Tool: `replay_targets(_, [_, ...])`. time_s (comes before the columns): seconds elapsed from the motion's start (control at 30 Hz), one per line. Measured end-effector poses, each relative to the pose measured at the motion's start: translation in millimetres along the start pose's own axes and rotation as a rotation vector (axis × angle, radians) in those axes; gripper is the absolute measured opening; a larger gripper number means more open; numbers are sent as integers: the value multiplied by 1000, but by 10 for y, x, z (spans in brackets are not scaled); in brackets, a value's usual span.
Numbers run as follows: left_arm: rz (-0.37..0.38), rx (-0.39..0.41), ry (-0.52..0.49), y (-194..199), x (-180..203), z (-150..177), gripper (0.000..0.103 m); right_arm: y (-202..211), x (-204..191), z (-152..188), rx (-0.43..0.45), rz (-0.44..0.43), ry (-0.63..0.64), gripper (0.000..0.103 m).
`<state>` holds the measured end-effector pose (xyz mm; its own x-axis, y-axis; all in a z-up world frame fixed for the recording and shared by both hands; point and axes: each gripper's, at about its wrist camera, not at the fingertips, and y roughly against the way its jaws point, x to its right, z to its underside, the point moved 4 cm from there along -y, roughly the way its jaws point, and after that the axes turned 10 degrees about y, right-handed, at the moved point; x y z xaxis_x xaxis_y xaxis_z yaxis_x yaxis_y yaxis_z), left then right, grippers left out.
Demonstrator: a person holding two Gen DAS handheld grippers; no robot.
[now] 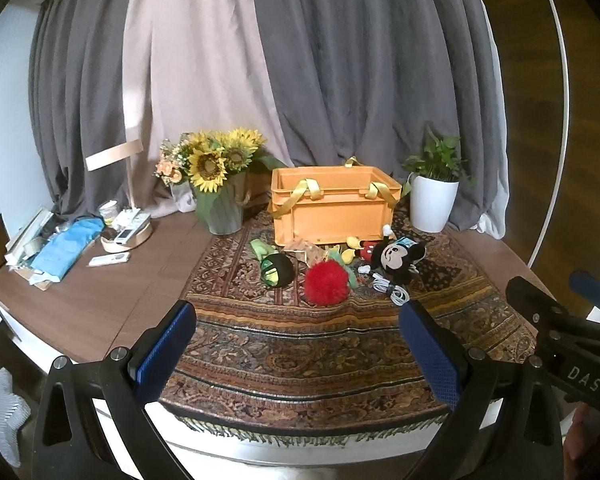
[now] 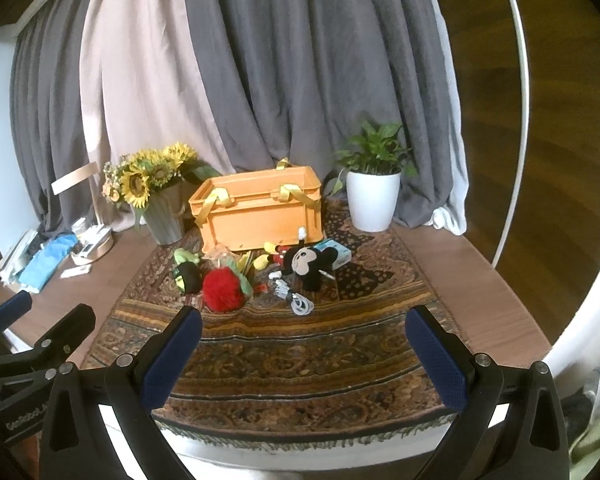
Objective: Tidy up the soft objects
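Observation:
An orange crate (image 1: 328, 208) (image 2: 260, 208) with yellow strap handles stands at the back of a patterned rug (image 1: 320, 344) (image 2: 300, 348). In front of it lie a red fluffy ball (image 1: 326, 282) (image 2: 223, 290), a black and green plush (image 1: 278, 270) (image 2: 188, 276), a Mickey Mouse plush (image 1: 396, 258) (image 2: 306, 262) and small yellow plush pieces (image 1: 350, 250). My left gripper (image 1: 300, 328) is open and empty above the rug's near edge. My right gripper (image 2: 304, 332) is open and empty, also short of the toys.
A white coiled cable (image 1: 390, 290) (image 2: 296, 298) lies by Mickey. A sunflower vase (image 1: 220, 184) (image 2: 160, 196) stands left of the crate, a white potted plant (image 1: 434, 196) (image 2: 374, 196) right. Remotes and clutter (image 1: 80, 240) sit on the wooden table at left. Curtains hang behind.

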<state>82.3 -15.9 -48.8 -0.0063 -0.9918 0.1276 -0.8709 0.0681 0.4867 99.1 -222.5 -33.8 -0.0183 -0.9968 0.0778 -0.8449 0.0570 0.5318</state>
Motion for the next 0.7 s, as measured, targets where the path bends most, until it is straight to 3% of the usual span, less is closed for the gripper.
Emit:
replay_targets(0.4, [20, -26, -36, -788, -86, -208, 103, -875, -148, -234, -75, -8, 43, 101])
replay_targets(0.7, [85, -79, -86, -1443, -110, -282, 103, -1469, -265, -323, -135, 6, 78, 97])
